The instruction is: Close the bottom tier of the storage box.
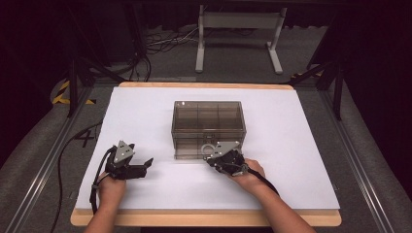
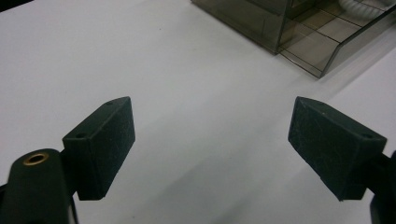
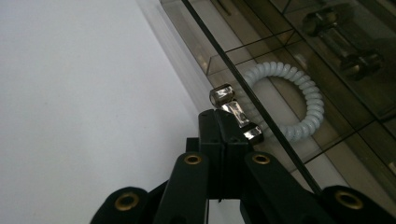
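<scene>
White surface (image 1: 291,145) on wood, dark room, grey floor. Left tool (image 1: 144,167) spread apart, idle; right tool (image 3: 227,122) clamped on drawer handle (image 3: 235,111) of smoky box (image 1: 209,116).

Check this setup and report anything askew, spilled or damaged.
Nothing stands out. The smoky clear drawer box sits square on the white table, its bottom drawer slightly out. The right gripper is clamped on that drawer's handle, with a white coil hair tie lying inside. The left gripper is open.
</scene>
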Demonstrator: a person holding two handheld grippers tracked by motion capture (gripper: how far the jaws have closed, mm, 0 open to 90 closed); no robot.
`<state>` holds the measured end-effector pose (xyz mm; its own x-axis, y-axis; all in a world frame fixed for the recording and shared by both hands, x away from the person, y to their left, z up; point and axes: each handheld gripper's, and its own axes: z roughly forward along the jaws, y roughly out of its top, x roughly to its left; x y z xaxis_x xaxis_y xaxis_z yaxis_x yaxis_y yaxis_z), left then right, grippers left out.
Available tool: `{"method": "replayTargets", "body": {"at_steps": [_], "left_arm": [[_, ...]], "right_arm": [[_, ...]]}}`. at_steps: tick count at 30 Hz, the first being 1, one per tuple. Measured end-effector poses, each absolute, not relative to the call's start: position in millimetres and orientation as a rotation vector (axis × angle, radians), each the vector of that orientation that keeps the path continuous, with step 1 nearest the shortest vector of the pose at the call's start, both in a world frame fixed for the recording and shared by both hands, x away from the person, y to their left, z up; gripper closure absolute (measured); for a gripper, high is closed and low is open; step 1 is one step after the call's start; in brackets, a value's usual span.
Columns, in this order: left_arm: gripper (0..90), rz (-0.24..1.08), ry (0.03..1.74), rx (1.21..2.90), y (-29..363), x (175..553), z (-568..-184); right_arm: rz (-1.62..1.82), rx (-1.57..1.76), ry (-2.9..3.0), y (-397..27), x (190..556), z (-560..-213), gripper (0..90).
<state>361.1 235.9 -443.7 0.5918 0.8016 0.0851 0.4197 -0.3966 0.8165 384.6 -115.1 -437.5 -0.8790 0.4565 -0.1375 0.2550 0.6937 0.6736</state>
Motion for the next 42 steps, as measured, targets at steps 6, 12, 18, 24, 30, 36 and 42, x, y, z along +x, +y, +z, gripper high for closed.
{"method": "replayTargets", "body": {"at_steps": [6,12,18,24,30,36,42], "left_arm": [[15.7,0.61,0.973,2.039,237,361,-445],[15.6,0.607,0.975,2.037,235,362,-446],[15.6,0.604,0.97,2.05,234,362,-447],[15.7,0.598,0.978,2.042,235,362,-447],[15.6,0.599,0.976,2.043,235,362,-447],[15.6,0.601,0.977,2.044,235,362,-447],[15.6,0.603,0.977,2.044,235,362,-447]], "right_arm": [[0.987,0.586,2.578,-115,388,-439,90.0],[0.997,0.603,2.557,-115,391,-441,90.0],[1.01,0.626,2.532,-117,397,-444,90.0],[1.027,0.639,2.509,-117,400,-447,90.0],[1.032,0.654,2.476,-117,402,-449,90.0],[1.057,0.692,2.455,-118,406,-450,90.0],[1.069,0.702,2.448,-118,408,-451,90.0]]}}
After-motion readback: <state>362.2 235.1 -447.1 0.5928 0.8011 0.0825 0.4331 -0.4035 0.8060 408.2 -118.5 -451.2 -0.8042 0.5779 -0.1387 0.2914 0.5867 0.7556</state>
